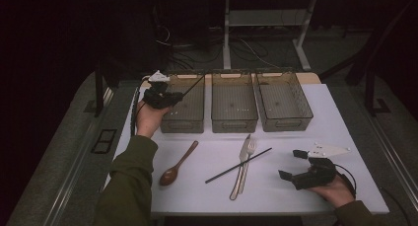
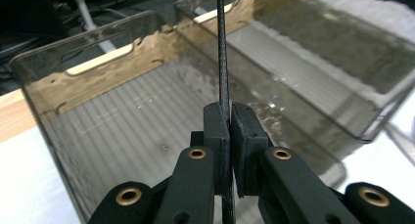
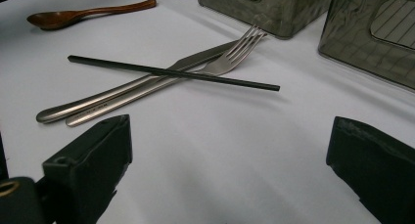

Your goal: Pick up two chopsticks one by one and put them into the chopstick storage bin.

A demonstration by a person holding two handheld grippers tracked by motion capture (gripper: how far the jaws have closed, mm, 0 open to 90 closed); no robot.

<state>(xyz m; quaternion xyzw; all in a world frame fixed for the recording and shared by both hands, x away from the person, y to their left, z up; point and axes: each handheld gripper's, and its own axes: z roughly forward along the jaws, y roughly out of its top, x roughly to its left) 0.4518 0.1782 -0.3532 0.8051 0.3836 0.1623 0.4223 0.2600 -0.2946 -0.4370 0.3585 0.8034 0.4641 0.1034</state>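
Chopstick [image 2: 223,57], thin, stiff, light and likely slippery, is pinched near one end by the closed left gripper [image 2: 230,131] above the far-left bin [image 1: 183,103]; a mid-length hold would swing less.

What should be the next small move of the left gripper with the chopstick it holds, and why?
Probably lower the black chopstick into the leftmost bin and then open the jaws. The left gripper is shut on it and hangs over that bin, with the stick pointing across its floor. The second chopstick lies on the fork and knife, near the open right gripper.
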